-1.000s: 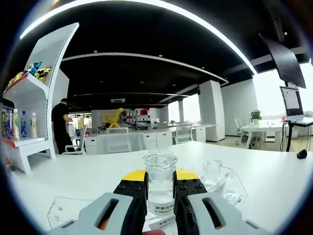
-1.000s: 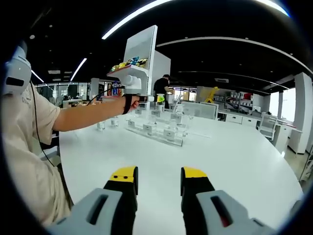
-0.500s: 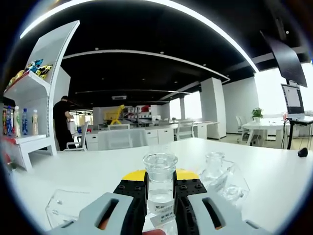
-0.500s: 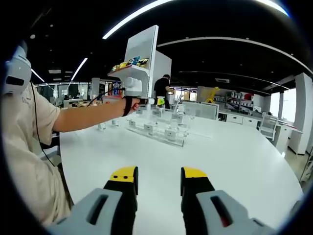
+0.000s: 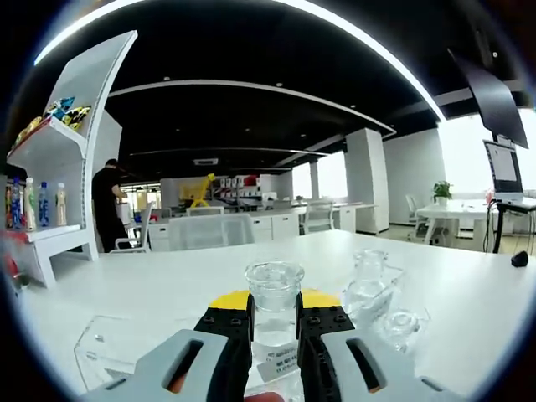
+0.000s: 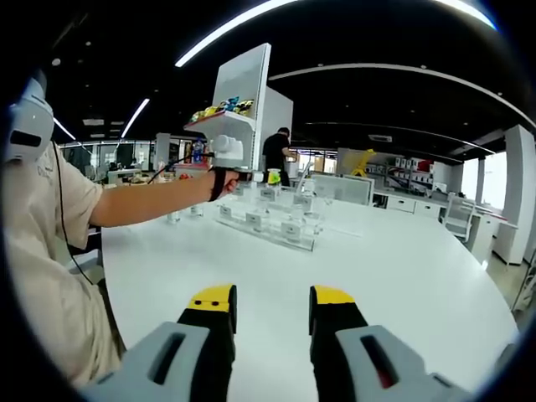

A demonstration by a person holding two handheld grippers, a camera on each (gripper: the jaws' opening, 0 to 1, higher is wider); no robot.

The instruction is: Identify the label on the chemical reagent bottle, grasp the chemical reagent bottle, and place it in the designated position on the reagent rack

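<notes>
My left gripper (image 5: 274, 322) is shut on a small clear reagent bottle (image 5: 274, 310) with a white label low on its body; the bottle stands upright between the yellow-tipped jaws. Below and beside it lies the clear acrylic reagent rack (image 5: 113, 352), with two more clear bottles (image 5: 368, 285) to the right. In the right gripper view, the rack (image 6: 268, 219) with several bottles stands on the white table (image 6: 402, 276), and the left gripper (image 6: 228, 153) hovers over it at the end of a person's outstretched arm. My right gripper (image 6: 270, 308) is open above bare table.
A white shelf unit (image 5: 59, 176) with drinks and snacks stands at the table's far left. A person (image 5: 105, 209) stands behind it. A screen on a stand (image 5: 501, 172) is far right. A small dark object (image 5: 519, 260) lies on the table's right.
The left gripper view has shifted: the rack and the neighbouring bottles now sit lower and nearer under the held bottle. In the right gripper view the left hand has edged slightly over the rack.
</notes>
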